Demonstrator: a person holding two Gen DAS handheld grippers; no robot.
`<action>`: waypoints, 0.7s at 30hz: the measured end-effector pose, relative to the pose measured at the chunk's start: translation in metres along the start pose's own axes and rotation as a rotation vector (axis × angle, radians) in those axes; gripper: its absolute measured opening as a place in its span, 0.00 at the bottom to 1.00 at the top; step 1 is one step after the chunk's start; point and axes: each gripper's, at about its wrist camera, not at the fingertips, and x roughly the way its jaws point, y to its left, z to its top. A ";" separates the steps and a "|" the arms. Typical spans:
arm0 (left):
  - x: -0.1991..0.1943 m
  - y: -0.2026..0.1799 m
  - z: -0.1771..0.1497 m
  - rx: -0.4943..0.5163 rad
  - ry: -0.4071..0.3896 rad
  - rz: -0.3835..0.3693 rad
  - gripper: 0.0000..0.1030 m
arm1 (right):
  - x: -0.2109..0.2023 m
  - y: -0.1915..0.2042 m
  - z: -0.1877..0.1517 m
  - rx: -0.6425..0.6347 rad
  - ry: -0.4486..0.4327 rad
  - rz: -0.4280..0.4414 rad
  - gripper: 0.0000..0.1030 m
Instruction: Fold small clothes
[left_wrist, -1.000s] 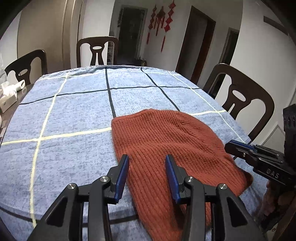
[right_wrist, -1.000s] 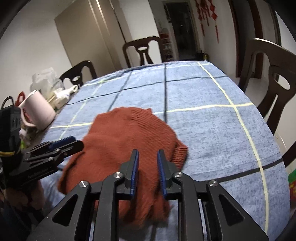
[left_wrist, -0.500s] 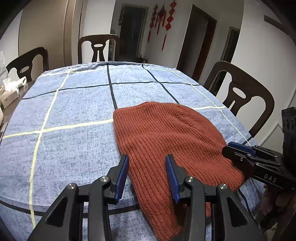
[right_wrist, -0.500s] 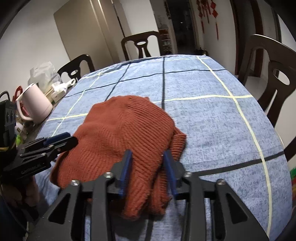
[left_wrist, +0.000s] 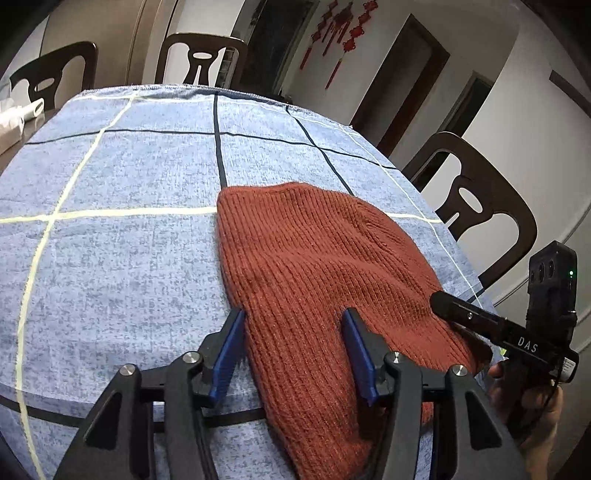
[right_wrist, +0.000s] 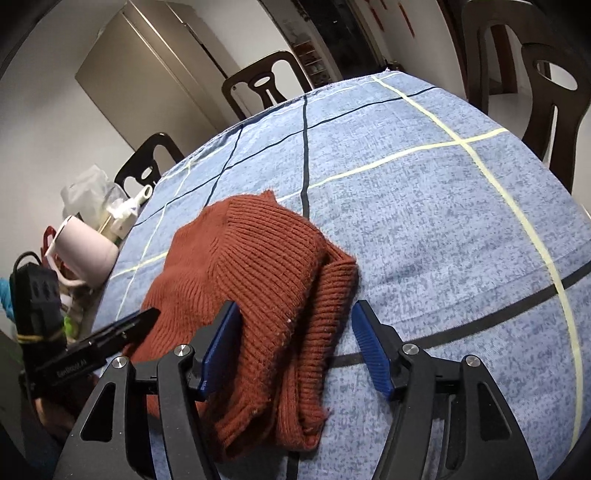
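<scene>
A rust-red ribbed knit garment (left_wrist: 317, 280) lies on the blue checked tablecloth (left_wrist: 110, 258) near the table's front edge. In the right wrist view it (right_wrist: 258, 280) shows a folded sleeve or edge bunched on its right side. My left gripper (left_wrist: 293, 354) is open, its blue pads straddling the garment's near left part. My right gripper (right_wrist: 295, 347) is open wide, pads either side of the garment's near right end. Each gripper shows in the other's view, the right one (left_wrist: 480, 325) and the left one (right_wrist: 110, 339).
Dark wooden chairs (left_wrist: 480, 206) stand around the table. A pink mug (right_wrist: 83, 251), a plastic bag and small clutter (right_wrist: 118, 210) sit at the table's left side. The cloth (right_wrist: 443, 184) stretches beyond and to the right of the garment.
My right gripper has opened from nearly shut to wide and let go of the garment's end. My left gripper stayed open and moved in over the garment's near edge.
</scene>
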 end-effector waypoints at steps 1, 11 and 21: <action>0.000 -0.001 -0.001 0.000 -0.002 0.003 0.56 | 0.000 0.001 0.000 -0.001 0.003 0.009 0.61; 0.012 -0.003 -0.002 -0.016 0.007 -0.003 0.62 | 0.013 0.005 0.005 -0.032 0.032 0.053 0.52; 0.003 -0.016 0.007 0.041 0.005 0.039 0.39 | -0.012 0.032 0.008 -0.087 -0.020 0.070 0.26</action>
